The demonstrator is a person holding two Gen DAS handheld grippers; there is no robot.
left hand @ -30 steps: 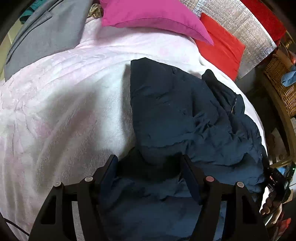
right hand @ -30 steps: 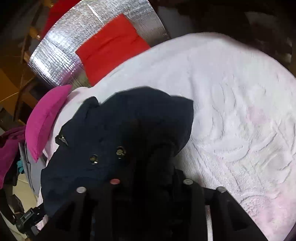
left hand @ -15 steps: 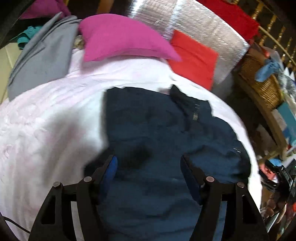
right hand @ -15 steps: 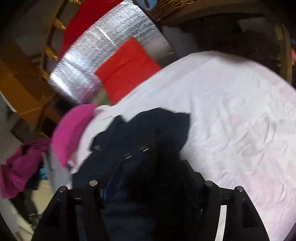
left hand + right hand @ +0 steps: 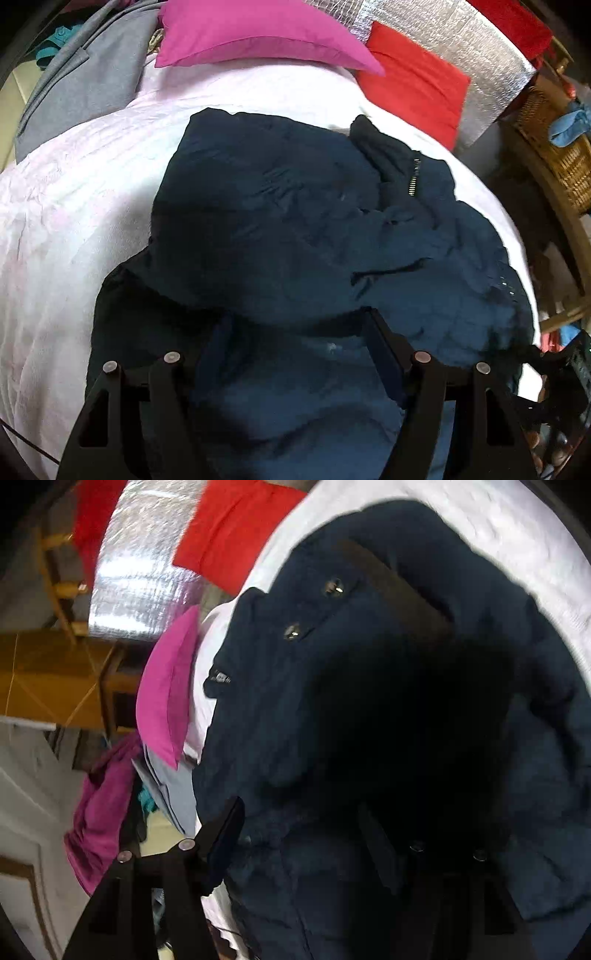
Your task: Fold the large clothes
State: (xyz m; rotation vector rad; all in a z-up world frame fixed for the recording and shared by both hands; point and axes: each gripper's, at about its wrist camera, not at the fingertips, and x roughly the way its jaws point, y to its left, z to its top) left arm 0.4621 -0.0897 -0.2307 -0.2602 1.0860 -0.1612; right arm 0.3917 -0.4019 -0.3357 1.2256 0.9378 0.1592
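Two grippers: my left gripper (image 5: 295, 343) has its fingers spread wide with navy cloth bunched between them; my right gripper (image 5: 299, 834) is spread wide too, cloth lying between its fingers.
One garment: the navy jacket (image 5: 295, 221) lies just ahead of both grippers on the white bedspread (image 5: 74, 206), collar and zipper at its far right from my left gripper.
Two snaps: on the jacket (image 5: 369, 701) ahead of my right gripper.
Changed: half a second ago my right gripper saw much bare bedspread; now the jacket fills its view.
Beyond: one pink pillow (image 5: 258, 33), one red cushion (image 5: 413, 77), one silver foil sheet (image 5: 443, 33), one grey garment (image 5: 85, 81) far left, one wicker basket (image 5: 561, 155) far right.
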